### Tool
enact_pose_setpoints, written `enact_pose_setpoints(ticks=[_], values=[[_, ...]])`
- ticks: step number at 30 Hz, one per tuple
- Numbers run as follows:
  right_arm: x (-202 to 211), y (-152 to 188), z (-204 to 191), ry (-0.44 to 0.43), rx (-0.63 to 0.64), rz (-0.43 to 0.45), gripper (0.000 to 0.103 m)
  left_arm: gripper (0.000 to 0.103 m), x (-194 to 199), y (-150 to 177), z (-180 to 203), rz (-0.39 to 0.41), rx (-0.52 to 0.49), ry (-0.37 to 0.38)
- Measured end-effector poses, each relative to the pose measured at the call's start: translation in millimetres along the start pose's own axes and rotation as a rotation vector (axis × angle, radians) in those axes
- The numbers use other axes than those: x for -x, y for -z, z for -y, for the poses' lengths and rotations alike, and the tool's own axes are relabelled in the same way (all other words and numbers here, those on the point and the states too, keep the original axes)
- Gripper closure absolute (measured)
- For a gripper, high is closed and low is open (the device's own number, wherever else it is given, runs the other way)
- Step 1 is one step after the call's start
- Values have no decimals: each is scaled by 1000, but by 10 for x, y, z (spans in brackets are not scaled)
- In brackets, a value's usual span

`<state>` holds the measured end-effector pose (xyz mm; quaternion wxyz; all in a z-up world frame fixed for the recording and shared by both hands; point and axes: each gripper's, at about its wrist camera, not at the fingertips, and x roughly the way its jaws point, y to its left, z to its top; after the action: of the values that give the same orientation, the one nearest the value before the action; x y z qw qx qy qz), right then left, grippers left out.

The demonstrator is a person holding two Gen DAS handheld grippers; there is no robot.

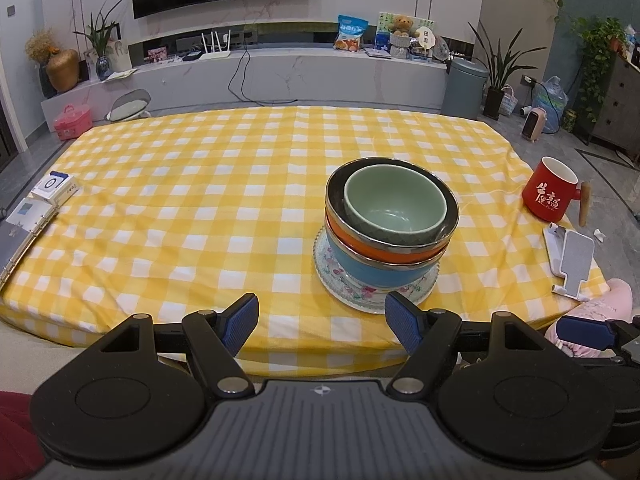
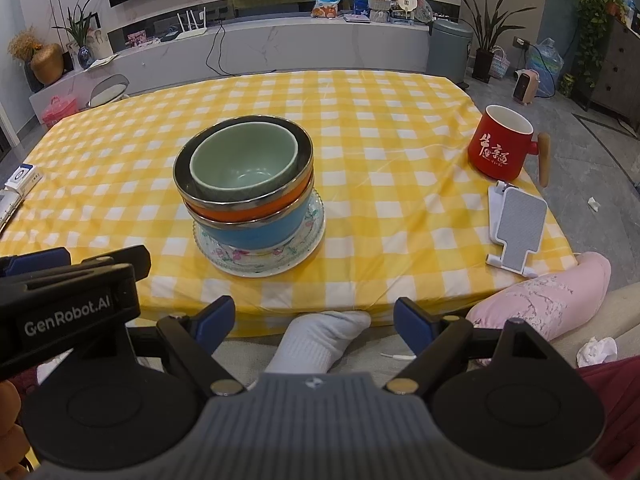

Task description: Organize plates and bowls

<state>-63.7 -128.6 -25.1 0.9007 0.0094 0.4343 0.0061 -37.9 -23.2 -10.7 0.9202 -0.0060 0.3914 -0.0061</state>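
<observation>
Already stacked: three bowls nested on a floral plate, both grippers empty and held back.

Near the table's front edge, on the yellow checked cloth (image 1: 200, 200), the floral plate (image 1: 340, 280) carries a blue bowl (image 1: 360, 268), an orange bowl (image 1: 368, 250) and a green bowl (image 1: 394, 204). The left gripper (image 1: 322, 322) and right gripper (image 2: 314, 322) stand wide open, touching nothing. The upper bowls look tilted; a careless nudge could probably tip the pile.

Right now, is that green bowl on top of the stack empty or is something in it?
Empty. The green bowl sits upright in the stack, and both views show its bare glazed bottom.
</observation>
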Motion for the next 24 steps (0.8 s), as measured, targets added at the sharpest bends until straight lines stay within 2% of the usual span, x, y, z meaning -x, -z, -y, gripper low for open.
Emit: enact_pose_setpoints(ticks=[13,24], values=[[-38,13,11,-37,-24,-24,18,18,-48,-9,-30,-18,10,22],[-22,16,-15,-16,-5,-9,19,18,-58,13,-15,-21,9,20]])
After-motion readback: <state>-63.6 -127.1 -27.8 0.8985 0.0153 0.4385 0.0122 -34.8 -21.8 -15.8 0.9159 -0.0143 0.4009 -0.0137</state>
